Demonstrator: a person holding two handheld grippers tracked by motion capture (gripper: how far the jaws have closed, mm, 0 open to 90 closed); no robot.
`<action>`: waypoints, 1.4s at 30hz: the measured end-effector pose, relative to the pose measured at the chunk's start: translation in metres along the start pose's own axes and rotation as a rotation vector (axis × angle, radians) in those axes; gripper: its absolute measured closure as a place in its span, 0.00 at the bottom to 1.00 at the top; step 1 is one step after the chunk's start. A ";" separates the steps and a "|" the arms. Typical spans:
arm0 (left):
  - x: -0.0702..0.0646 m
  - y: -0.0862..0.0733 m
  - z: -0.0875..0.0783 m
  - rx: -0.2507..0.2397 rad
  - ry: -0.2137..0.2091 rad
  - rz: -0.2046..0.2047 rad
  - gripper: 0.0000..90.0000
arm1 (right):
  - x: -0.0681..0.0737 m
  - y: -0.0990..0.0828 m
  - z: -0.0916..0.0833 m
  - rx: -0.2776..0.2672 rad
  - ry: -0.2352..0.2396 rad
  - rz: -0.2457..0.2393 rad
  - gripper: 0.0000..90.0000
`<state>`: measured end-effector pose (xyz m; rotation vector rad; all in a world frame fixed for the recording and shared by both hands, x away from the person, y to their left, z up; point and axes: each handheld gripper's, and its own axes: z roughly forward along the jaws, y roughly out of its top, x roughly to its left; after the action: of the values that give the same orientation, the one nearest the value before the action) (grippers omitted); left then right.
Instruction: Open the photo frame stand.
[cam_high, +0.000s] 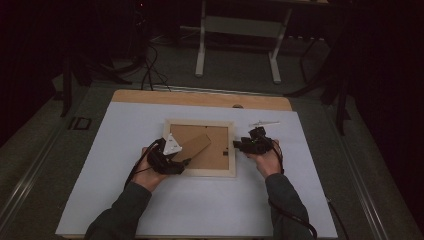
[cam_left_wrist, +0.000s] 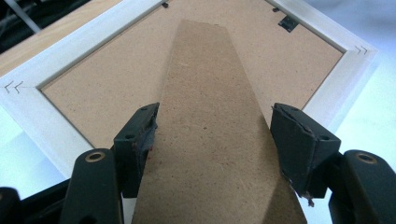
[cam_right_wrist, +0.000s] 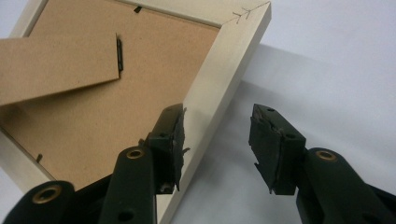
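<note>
1. The picture frame is laid face down mid worktop; its stand flap is straddled by the left gripper, jaws apart, w/ no squeeze seen.
2. If yanked, the flap hinge could be torn.
3. The right gripper is held apart astride the frame's edge; frame could be shoved off-square.

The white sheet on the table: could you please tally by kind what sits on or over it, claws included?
Picture frames, lying face down: 1
Cardboard easel stands, hinged to the frame's back: 1
Small pale objects beyond the frame's far right corner, too small to identify: 1
Claws: 2, the left claw and the right claw
Total: 5
</note>
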<state>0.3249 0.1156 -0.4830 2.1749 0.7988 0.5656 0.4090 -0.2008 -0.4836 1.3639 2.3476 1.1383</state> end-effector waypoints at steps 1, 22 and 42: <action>-0.001 0.000 -0.001 -0.001 0.003 0.004 0.41 | 0.000 0.001 0.000 -0.002 0.001 0.004 0.60; -0.012 -0.002 -0.008 -0.046 0.050 0.065 0.41 | -0.001 0.018 0.012 -0.027 0.072 0.119 0.60; -0.014 -0.003 -0.011 -0.091 0.051 0.099 0.41 | -0.022 0.017 0.016 0.011 0.218 0.286 0.67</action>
<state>0.3073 0.1128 -0.4802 2.1323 0.6821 0.6969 0.4408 -0.2055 -0.4868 1.7010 2.3572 1.4190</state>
